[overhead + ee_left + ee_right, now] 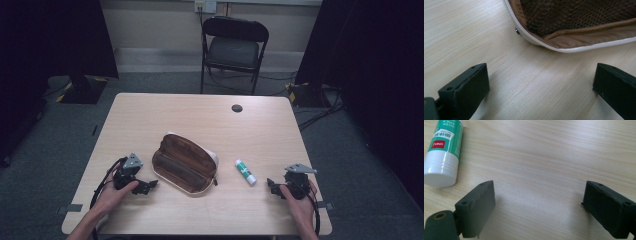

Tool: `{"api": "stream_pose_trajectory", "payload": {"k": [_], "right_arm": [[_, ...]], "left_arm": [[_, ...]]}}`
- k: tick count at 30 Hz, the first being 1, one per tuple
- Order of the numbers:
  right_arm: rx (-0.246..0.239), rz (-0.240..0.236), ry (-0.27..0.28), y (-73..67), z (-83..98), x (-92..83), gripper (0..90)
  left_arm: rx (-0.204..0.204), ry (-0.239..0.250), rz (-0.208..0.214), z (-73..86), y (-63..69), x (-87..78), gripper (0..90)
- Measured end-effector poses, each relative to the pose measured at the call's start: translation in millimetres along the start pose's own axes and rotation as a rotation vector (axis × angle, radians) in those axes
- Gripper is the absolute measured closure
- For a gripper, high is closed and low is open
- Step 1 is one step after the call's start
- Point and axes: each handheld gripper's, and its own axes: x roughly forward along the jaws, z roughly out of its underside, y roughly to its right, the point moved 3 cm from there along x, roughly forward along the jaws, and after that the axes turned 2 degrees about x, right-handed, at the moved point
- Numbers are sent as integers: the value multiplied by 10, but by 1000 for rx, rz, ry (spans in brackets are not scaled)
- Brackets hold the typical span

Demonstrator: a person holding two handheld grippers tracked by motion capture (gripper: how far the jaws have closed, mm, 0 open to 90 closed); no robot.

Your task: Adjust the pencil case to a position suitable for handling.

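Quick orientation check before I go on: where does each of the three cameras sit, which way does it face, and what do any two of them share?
High view: above the person's side, looking forward and down on the table; forearms, left gripper, right gripper.
Left gripper view: low over the tabletop, facing the open pencil case; its open jaws.
Right gripper view: low, facing the glue stick; its open jaws.
Shared: case with high and left views; glue stick with high and right.

Pouch (184,162) noted as brown, with dark mesh lining and white piping along its edge; glue stick (245,172) recorded as white and green with a red logo; table (150,115) observed in pale wood grain; chair (233,50) black
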Motion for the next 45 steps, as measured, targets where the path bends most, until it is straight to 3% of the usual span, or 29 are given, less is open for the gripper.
{"api": "stream_pose_trajectory", "payload": {"k": [8,9,10,11,13,20,22,29,33,36,40,43,45], "right_arm": [[6,5,-2,2,-3,5,86],[4,5,-2,5,-5,7,84],[4,5,-2,5,-5,7,84],[4,6,-2,5,-5,8,84],[8,8,-3,1,-3,6,85],[9,10,-3,0,-2,5,85],[10,10,-3,-1,-2,5,85],[8,7,-2,3,-4,7,84],[8,7,-3,3,-5,7,85],[8,7,-3,3,-4,7,84],[7,8,-2,5,-6,9,84],[7,8,-2,5,-6,9,85],[7,8,-2,5,-6,9,85]], "left_arm": [[-2,-11,6,-6,-26,-32,53],[0,-6,4,-5,-36,-44,107],[-1,-6,3,-2,-43,-59,107],[-2,-1,1,-2,-55,-73,177],[-13,-6,4,-1,-64,-98,202],[-13,94,19,-144,-28,-284,222],[16,118,4,-261,-6,-343,255],[43,188,-1,-538,-66,-391,380],[15,225,32,-652,-136,-337,550],[-10,212,34,-692,-169,-241,553],[-8,203,36,-722,-179,-132,545],[-31,195,42,-694,-242,-49,510],[-72,205,54,-678,-316,16,502]]}}
